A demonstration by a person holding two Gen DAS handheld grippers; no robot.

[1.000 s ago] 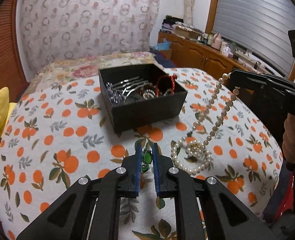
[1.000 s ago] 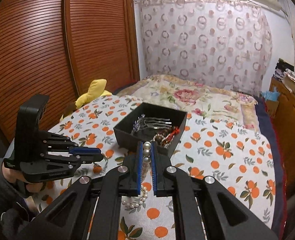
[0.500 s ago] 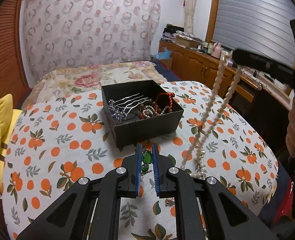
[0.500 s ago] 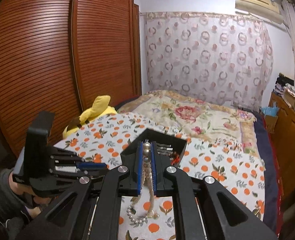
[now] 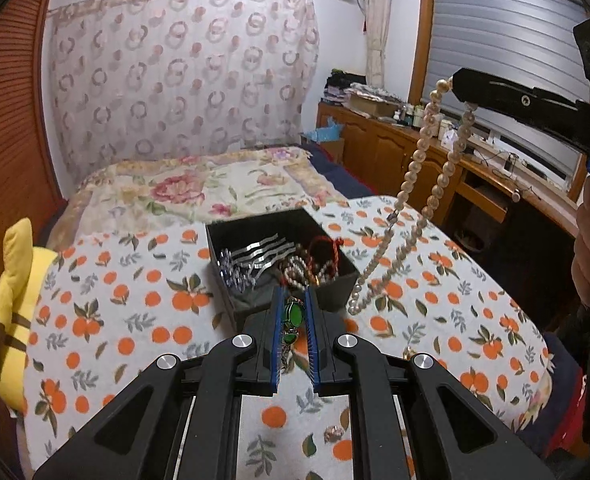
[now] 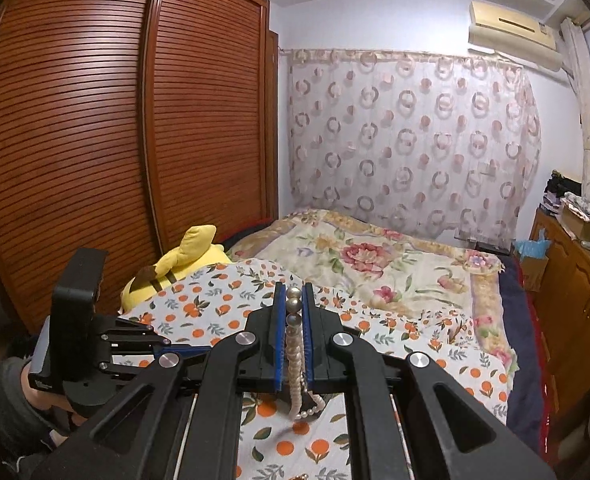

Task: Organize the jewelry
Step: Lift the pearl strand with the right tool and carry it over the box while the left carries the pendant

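In the right half of the left wrist view, a long strand of cream round pearls [image 5: 411, 184] hangs doubled from the right tongs [image 5: 461, 84], which pinch it near its top so both runs drop towards the counter [image 5: 95, 320] with its orange-printed cloth; whether the lowest beads touch the cloth I cannot tell. The strand looks light and wholly limp, so it should swing and pool rather than hold shape, and the smooth beads could slip through flat pads; a hold across the string between two beads seems safer than on one bead's crown. At lower centre, the left tongs [image 5: 293, 316] are pressed together on a small bracelet of green oval stones in metal links [image 5: 293, 316], also light but stiffer link to link, and best gripped across a stone's setting. Just beyond them sits the open black rectangular box [image 5: 335, 280], already holding silver wavy hairpins [image 5: 251, 256] and a red cord bracelet [image 5: 327, 248]. In the right wrist view the pearls run up between the blue pads [image 6: 279, 336].
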